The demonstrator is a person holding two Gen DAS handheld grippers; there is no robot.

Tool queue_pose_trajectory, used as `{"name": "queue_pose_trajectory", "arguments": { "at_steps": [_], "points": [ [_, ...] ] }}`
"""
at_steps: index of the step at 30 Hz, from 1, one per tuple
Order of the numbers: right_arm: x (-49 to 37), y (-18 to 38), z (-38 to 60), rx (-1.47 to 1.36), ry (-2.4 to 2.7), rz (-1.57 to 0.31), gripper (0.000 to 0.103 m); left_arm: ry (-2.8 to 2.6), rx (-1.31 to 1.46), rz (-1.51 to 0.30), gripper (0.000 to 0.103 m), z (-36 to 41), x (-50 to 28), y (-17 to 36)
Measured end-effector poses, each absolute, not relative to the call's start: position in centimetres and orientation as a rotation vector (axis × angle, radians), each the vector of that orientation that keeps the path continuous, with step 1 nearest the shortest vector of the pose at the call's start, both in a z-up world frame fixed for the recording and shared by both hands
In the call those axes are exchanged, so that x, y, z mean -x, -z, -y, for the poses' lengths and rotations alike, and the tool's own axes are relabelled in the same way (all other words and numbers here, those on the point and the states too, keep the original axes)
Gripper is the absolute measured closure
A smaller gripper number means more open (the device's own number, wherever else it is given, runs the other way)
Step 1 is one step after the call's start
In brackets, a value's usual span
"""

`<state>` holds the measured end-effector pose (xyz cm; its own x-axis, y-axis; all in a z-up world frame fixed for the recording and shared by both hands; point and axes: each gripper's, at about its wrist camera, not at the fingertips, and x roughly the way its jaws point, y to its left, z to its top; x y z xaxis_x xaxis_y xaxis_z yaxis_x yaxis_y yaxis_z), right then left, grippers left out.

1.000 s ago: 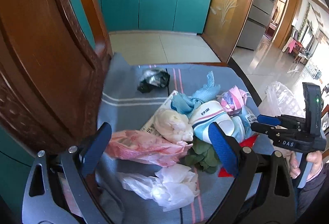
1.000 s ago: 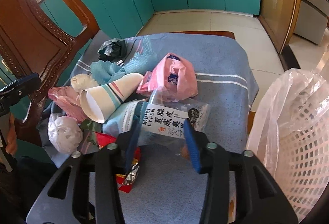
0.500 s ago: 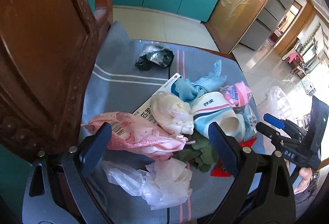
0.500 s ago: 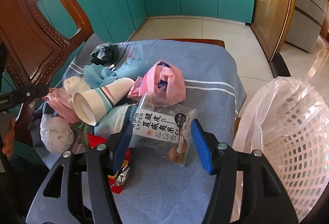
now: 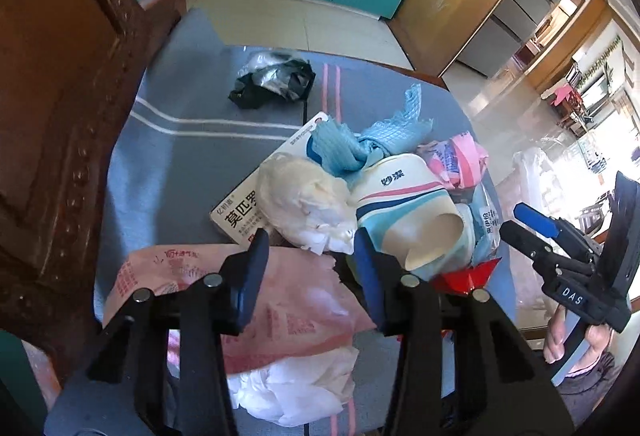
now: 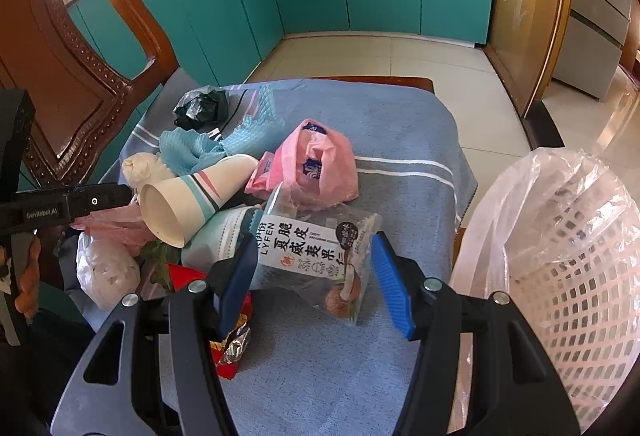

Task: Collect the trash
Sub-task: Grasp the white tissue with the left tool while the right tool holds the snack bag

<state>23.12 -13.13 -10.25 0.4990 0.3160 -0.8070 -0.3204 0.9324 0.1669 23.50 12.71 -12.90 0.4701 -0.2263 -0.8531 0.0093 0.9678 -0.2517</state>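
Left wrist view: the left gripper (image 5: 310, 268) is closing around the limp pink wrapper (image 5: 240, 296) at the cloth's (image 5: 180, 140) near edge; best pinched at a bunched fold.

Right wrist view: the right gripper (image 6: 314, 286) stands half open astride the crinkly, slippery snack bag (image 6: 316, 248) beside the basket (image 6: 568, 276), not yet gripping; the middle is the place to grip.

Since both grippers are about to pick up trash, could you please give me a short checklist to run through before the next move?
1. Left gripper over the crumpled pink plastic bag: ok, the bag lies between the fingers.
2. Left jaws: closing; whether the pads press the bag yet: cannot tell.
3. Right gripper around the clear printed snack packet: ok, a finger on each side.
4. Right pads touching the packet: not ok, the right-hand pad stands clear of it.
5. White lattice basket lined with a clear bag: ok, mouth open beside the right gripper.
6. Striped paper cup clear of the grasps: cannot tell, it lies close to both.
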Motion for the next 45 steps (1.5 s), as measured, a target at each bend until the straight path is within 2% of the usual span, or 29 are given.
{"name": "queue_pose_trajectory", "arguments": {
  "at_steps": [1, 2, 3, 5, 10, 11, 13, 14, 17, 21, 24, 32, 34, 35, 45],
  "points": [
    [-23.1, 10.2, 13.2, 0.002, -0.385, -0.975, 0.045, 0.148, 0.222, -1.064, 0.057, -12.7, -23.4, 12.7],
    [-23.1, 10.1, 13.2, 0.001, -0.386, -0.973, 0.045, 0.152, 0.221, -1.053, 0.051, -12.6, -23.3, 12.4],
    [-23.1, 10.1, 13.2, 0.002, -0.385, -0.973, 0.045, 0.153, 0.217, -1.043, 0.036, -12.5, -23.2, 12.2],
    [-23.1, 10.1, 13.1, 0.006, -0.384, -0.974, 0.045, 0.127, 0.19, -1.009, 0.016, -12.3, -23.2, 11.7],
    [-23.4, 10.5, 12.5, 0.041, -0.358, -0.977, 0.045, 0.125, 0.175, -1.008, 0.016, -11.3, -24.6, 12.1],
    [-23.5, 10.6, 12.3, 0.048, -0.351, -0.979, 0.045, 0.123, 0.167, -1.016, 0.019, -11.2, -24.9, 12.3],
    [-23.7, 11.0, 12.2, 0.065, -0.338, -0.985, 0.043, 0.128, 0.142, -1.034, 0.038, -10.6, -25.3, 12.8],
    [-23.8, 11.2, 12.2, 0.072, -0.33, -0.986, 0.039, 0.133, 0.127, -1.046, 0.051, -10.1, -25.5, 13.1],
    [-24.0, 11.4, 12.3, 0.073, -0.334, -0.987, 0.039, 0.133, 0.076, -1.028, 0.069, -9.1, -25.3, 13.1],
    [-24.1, 11.7, 12.6, -0.002, -0.414, -1.027, 0.037, 0.15, 0.07, -0.988, 0.075, -9.0, -24.6, 12.3],
    [-24.2, 12.1, 12.6, -0.038, -0.428, -1.065, 0.029, 0.163, 0.087, -0.98, 0.079, -9.2, -24.2, 12.0],
    [-24.3, 12.8, 12.2, -0.014, -0.405, -1.072, 0.028, 0.183, 0.114, -0.933, 0.081, -9.8, -23.0, 10.4],
    [-24.2, 12.6, 12.1, -0.009, -0.416, -1.062, 0.038, 0.187, 0.117, -0.922, 0.081, -10.0, -22.6, 10.1],
    [-24.1, 12.6, 12.0, -0.007, -0.423, -1.06, 0.039, 0.189, 0.119, -0.916, 0.081, -10.1, -22.5, 9.9],
    [-23.2, 11.0, 11.9, 0.015, -0.442, -1.002, 0.043, 0.195, 0.145, -0.846, 0.081, -11.4, -21.3, 8.4]
  ]
}}
